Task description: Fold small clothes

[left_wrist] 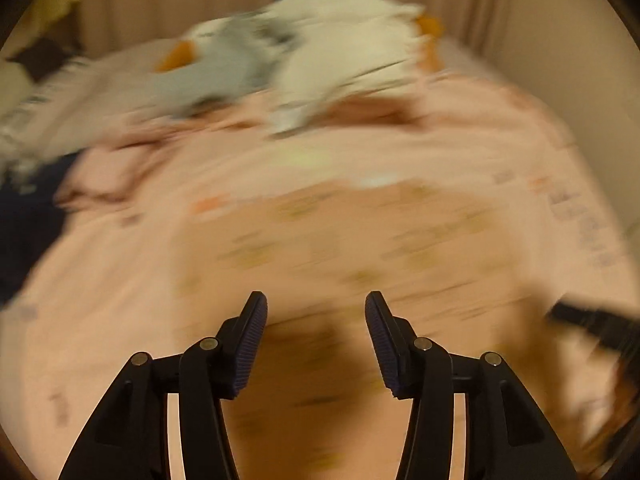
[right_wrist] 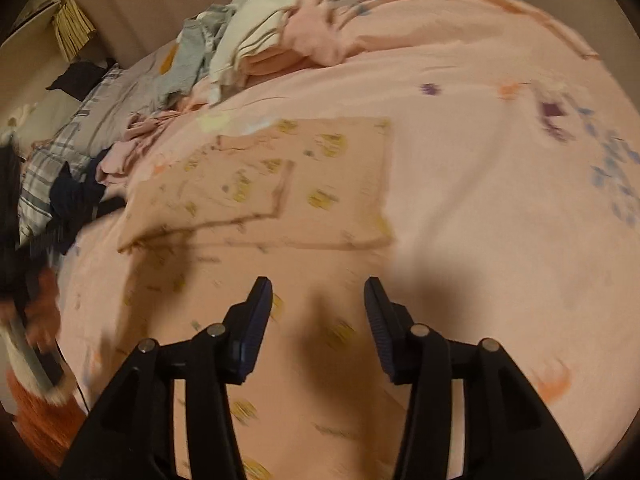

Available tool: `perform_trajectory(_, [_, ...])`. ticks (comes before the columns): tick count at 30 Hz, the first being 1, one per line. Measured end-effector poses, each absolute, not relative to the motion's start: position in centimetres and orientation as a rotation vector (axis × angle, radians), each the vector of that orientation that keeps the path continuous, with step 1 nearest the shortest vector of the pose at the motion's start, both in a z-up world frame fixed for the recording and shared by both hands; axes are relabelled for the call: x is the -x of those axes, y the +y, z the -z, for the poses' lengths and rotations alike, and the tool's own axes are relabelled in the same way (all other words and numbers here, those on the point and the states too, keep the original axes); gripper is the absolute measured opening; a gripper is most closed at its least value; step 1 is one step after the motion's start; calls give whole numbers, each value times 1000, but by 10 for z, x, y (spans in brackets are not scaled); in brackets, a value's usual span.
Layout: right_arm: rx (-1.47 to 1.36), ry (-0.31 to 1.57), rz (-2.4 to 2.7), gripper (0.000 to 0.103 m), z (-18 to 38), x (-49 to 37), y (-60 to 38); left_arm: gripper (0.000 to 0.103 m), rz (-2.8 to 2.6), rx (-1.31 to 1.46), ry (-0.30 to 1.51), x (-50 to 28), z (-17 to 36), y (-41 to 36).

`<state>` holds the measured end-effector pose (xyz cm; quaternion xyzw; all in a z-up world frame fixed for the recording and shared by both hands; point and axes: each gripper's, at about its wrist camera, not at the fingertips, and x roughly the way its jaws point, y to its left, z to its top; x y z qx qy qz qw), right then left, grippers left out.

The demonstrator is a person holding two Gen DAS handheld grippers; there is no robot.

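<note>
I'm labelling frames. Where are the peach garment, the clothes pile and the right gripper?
peach garment [right_wrist: 280, 184]: right wrist view, on its folded-over panel.
clothes pile [right_wrist: 256, 36]: right wrist view, on the cream cloth.
right gripper [right_wrist: 318, 292]: right wrist view, midway between its open fingertips.

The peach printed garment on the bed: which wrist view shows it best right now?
The right wrist view: the peach printed garment lies flat ahead of the open right gripper, folded edges readable. The left wrist view shows it only as a motion-blurred patch.

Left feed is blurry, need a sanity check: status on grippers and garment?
Left gripper open, empty. Right gripper open, empty. Peach garment lies partly folded on bedspread, untouched. Clothes pile at far side, not in the way.
</note>
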<state>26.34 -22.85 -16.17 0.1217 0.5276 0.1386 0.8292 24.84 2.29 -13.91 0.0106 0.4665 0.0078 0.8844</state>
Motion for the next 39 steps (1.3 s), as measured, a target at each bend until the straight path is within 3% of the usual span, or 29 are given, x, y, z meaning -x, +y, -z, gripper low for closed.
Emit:
perform_trajectory(8, [-450, 1310, -268, 48, 223, -348, -180, 50, -121, 68, 1152, -256, 210, 99])
perform_trajectory(12, [-563, 1285, -296, 48, 226, -356, -180, 50, -93, 169, 1155, -265, 219, 109])
perform_trajectory(13, [-584, 1275, -299, 45, 229, -357, -180, 50, -91, 193, 1145, -267, 220, 110])
perform_trajectory(15, [-608, 1244, -313, 21, 232, -357, -179, 50, -88, 216, 1132, -270, 222, 110])
perform_trajectory(17, [-619, 1214, -323, 6, 229, -354, -180, 50, -82, 197, 1108, -269, 223, 107])
perform_trajectory(25, [-602, 1043, -378, 5, 178, -362, -190, 48, -185, 178, 1066, -280, 225, 99])
perform_trajectory(30, [-587, 959, -356, 5, 152, -360, -208, 23, -191, 151, 1061, -278, 221, 88])
perform_trajectory(35, [-580, 899, -306, 5, 137, -352, -247, 15, -176, 50, 1062, -275, 220, 72])
perform_trajectory(39, [-573, 959, -213, 5, 163, -347, -274, 13, -186, 20, 1067, -274, 221, 66])
